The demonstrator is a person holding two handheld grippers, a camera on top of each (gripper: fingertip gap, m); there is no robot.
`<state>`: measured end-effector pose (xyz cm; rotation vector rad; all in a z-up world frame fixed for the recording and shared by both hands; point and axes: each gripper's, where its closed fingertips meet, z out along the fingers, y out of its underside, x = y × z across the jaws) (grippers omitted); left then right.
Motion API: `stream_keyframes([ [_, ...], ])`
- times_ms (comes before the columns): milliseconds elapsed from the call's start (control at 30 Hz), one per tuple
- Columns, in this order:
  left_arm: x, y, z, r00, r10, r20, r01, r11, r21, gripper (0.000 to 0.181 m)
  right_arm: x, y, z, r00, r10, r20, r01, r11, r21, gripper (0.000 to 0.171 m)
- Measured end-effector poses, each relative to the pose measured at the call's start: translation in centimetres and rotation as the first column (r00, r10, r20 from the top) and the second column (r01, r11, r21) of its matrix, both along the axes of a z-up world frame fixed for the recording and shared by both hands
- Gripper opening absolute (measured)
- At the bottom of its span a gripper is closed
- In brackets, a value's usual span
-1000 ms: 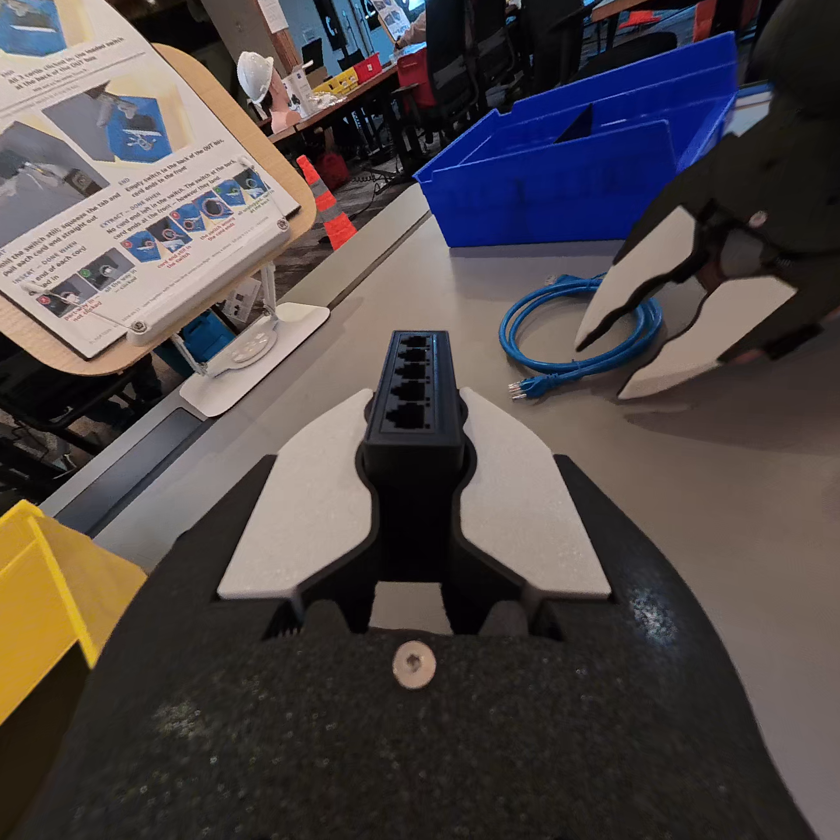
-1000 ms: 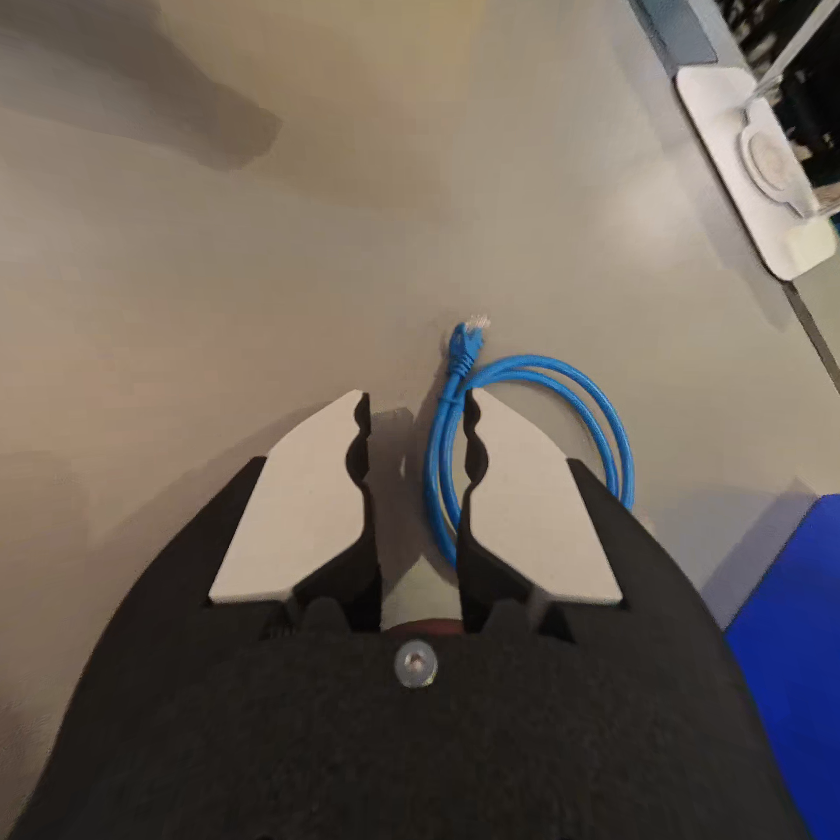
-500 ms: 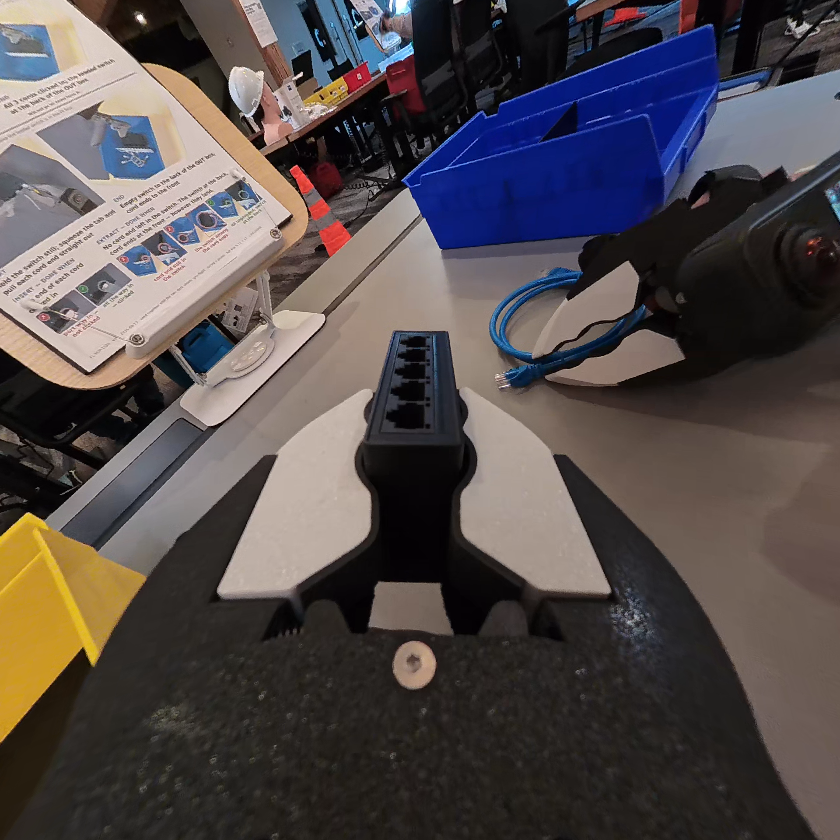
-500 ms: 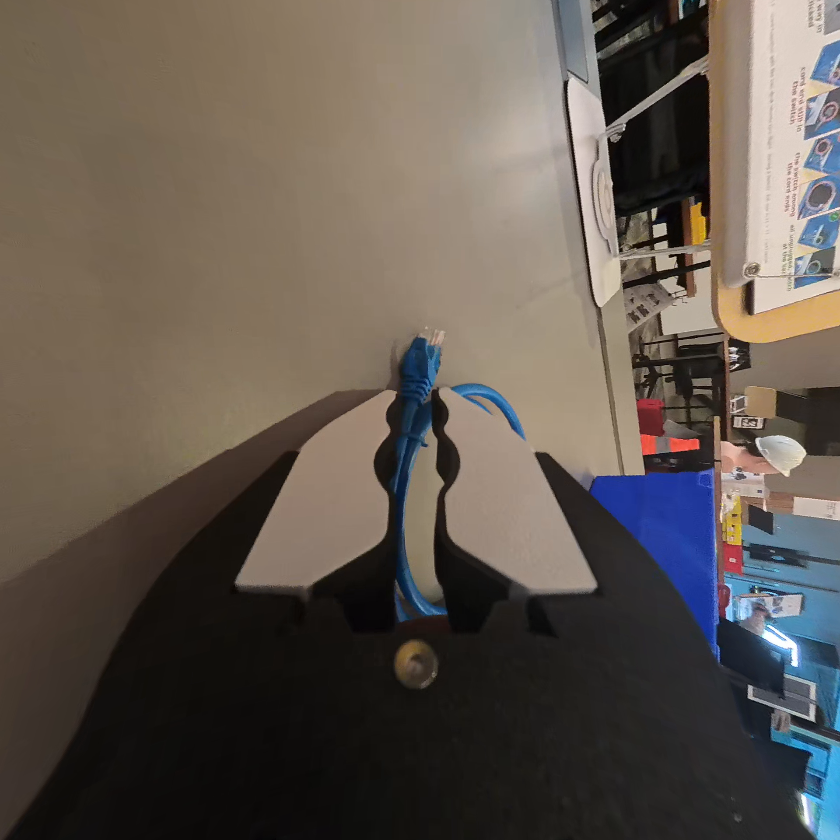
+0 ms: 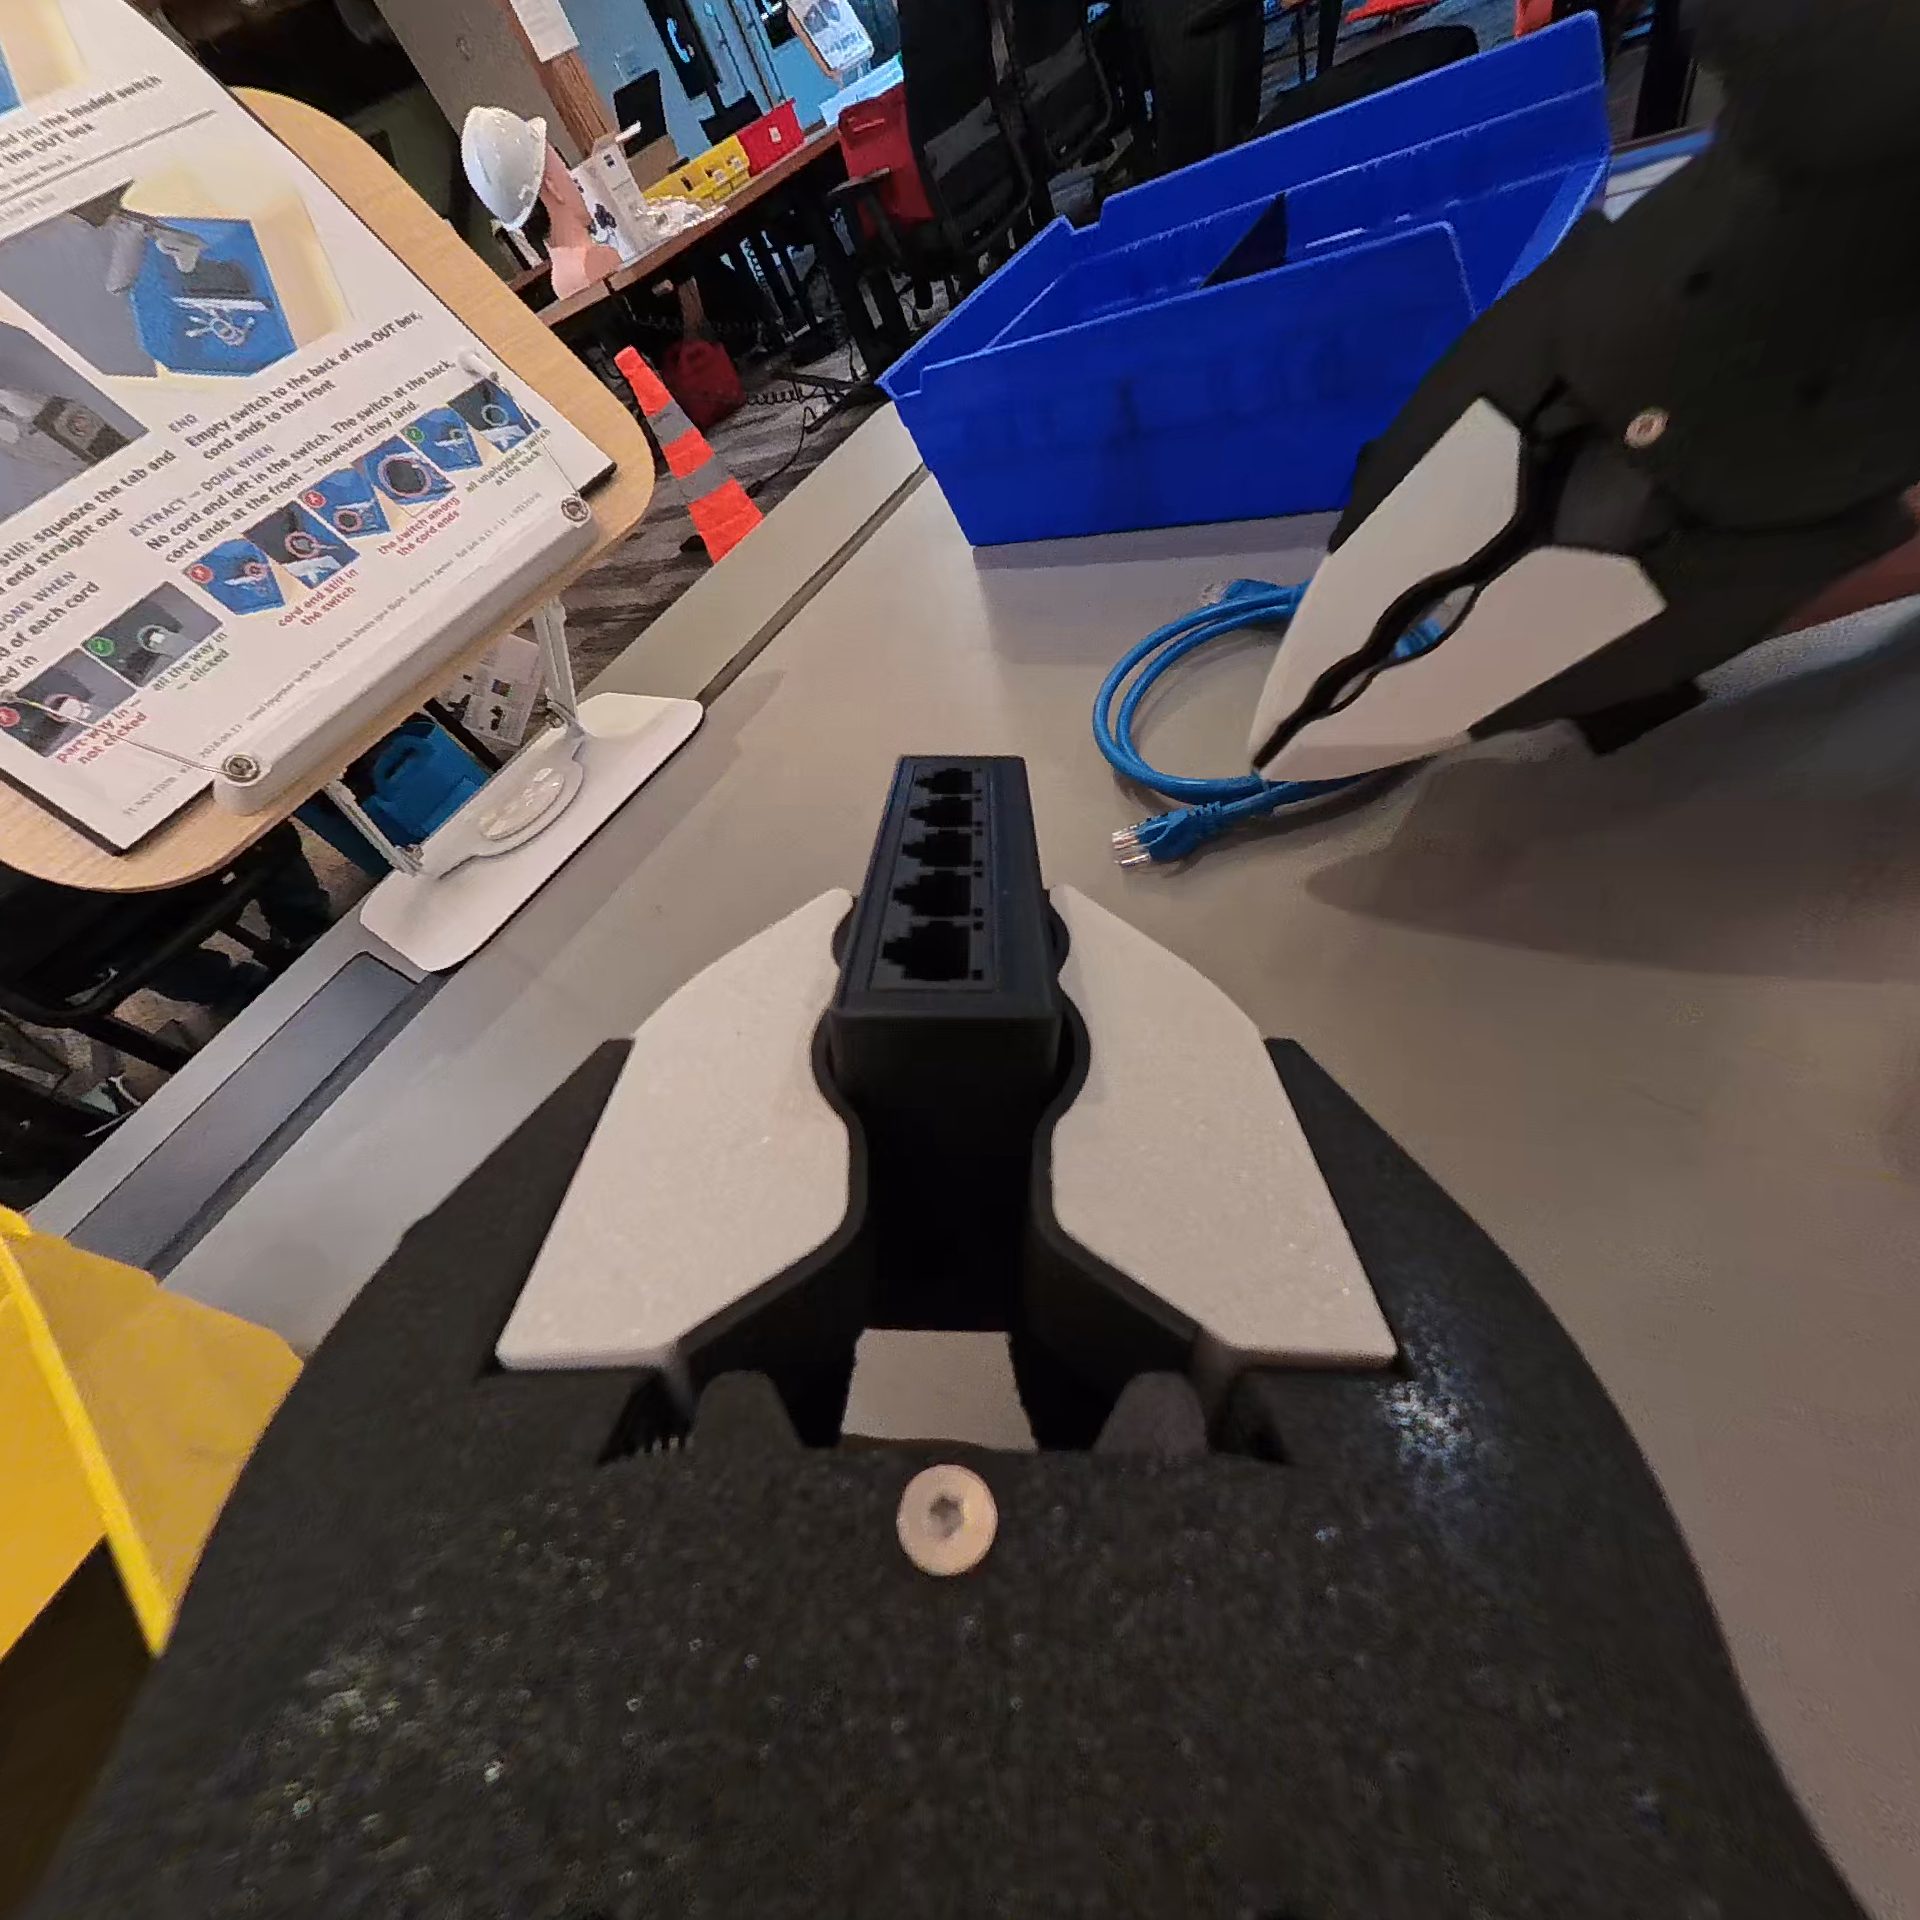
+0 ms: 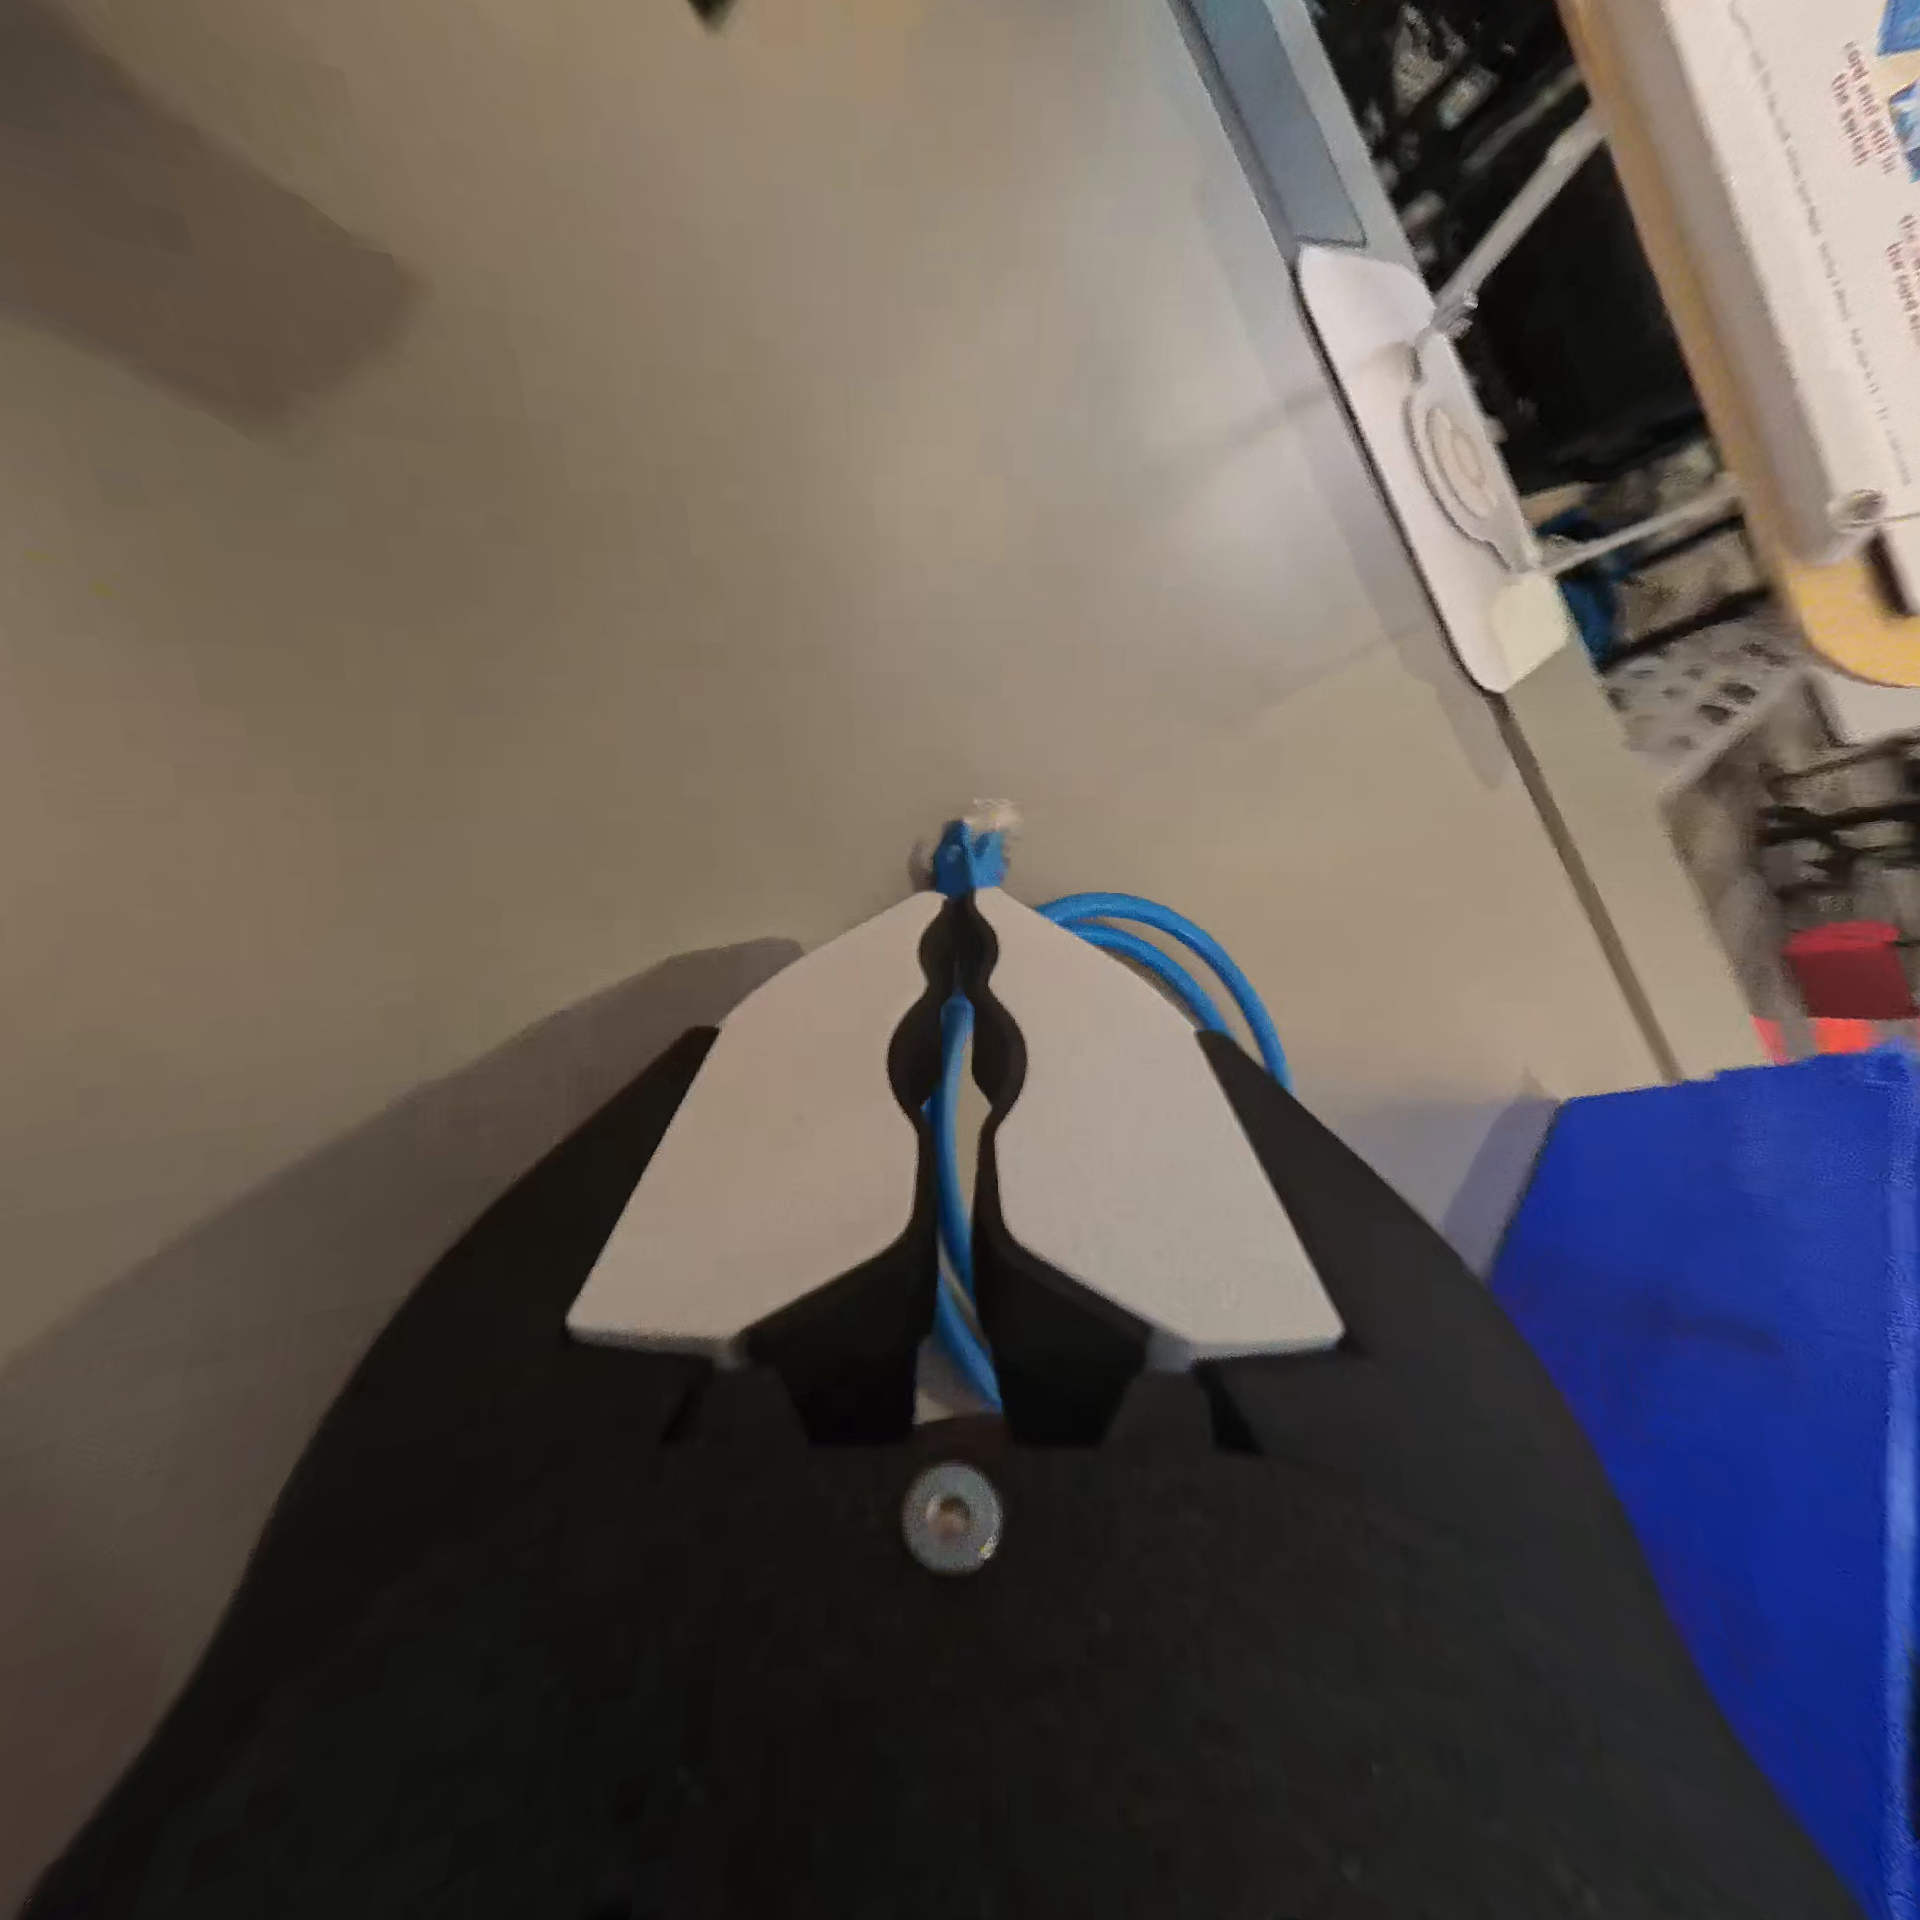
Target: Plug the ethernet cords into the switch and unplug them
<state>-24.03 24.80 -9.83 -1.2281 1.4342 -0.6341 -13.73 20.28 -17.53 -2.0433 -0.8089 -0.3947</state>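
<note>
My left gripper (image 5: 948, 914) is shut on a black ethernet switch (image 5: 951, 894), holding it with its row of empty ports facing up. A coiled blue ethernet cord (image 5: 1153, 717) lies on the grey table ahead and to the right of the switch. My right gripper (image 6: 958, 906) is shut on the blue cord (image 6: 961, 1122) just behind its plug (image 6: 971, 847), which sticks out past the fingertips. In the left wrist view the right gripper (image 5: 1273, 753) sits over the coil with its tips at the table.
A blue bin (image 5: 1195, 405) stands at the back of the table (image 5: 1558, 1091). An instruction board on a white stand (image 5: 260, 436) is at the left edge, its base showing in the right wrist view (image 6: 1423, 457). A yellow bin (image 5: 94, 1455) is at near left.
My right gripper came down on the blue cord, closed on it behind the plug, and has tilted up from the table. The left gripper and switch have stayed still.
</note>
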Motion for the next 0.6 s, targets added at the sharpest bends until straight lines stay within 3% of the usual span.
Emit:
stream_keyframes([
  [100, 0.1, -0.1, -0.2, 1.0, 0.0, -0.007, 0.0, 1.0, 0.0, 0.03, 0.1, -0.7, -0.2, 0.996, -0.021, -0.087, 0.016, 0.998, -0.059, 0.0],
  [133, 0.1, -0.2, -0.2, 1.0, -0.002, -0.007, 0.002, 1.0, 0.001, 0.03, 0.9, -0.7, -0.7, 0.996, -0.058, -0.064, 0.053, 0.996, -0.075, 0.004],
  [200, 0.2, -0.4, -0.1, 1.0, -0.007, -0.008, 0.007, 1.0, 0.005, 0.029, 2.1, -0.4, -1.3, 0.993, -0.116, -0.007, 0.115, 0.991, -0.064, 0.026],
  [300, 0.4, -0.7, -0.1, 1.0, -0.015, -0.01, 0.015, 1.0, 0.01, 0.029, 2.2, 0.0, -1.8, 0.991, -0.135, 0.019, 0.136, 0.987, -0.086, 0.031],
  [367, 0.4, -0.7, -0.1, 1.0, -0.019, -0.011, 0.019, 1.0, 0.006, 0.029, 2.5, 0.4, -2.5, 0.987, -0.152, 0.056, 0.157, 0.982, -0.103, 0.032],
  [500, 0.3, -0.7, -0.2, 1.0, -0.021, -0.014, 0.021, 1.0, 0.007, 0.03, 2.7, 1.0, -2.9, 0.984, -0.173, 0.05, 0.178, 0.976, -0.125, 0.016],
  [600, 0.1, -0.5, 0.1, 1.0, -0.018, -0.007, 0.018, 1.0, 0.0, 0.029, 1.0, 0.4, -2.0, 0.987, -0.122, -0.104, 0.106, 0.983, -0.147, 0.012],
])
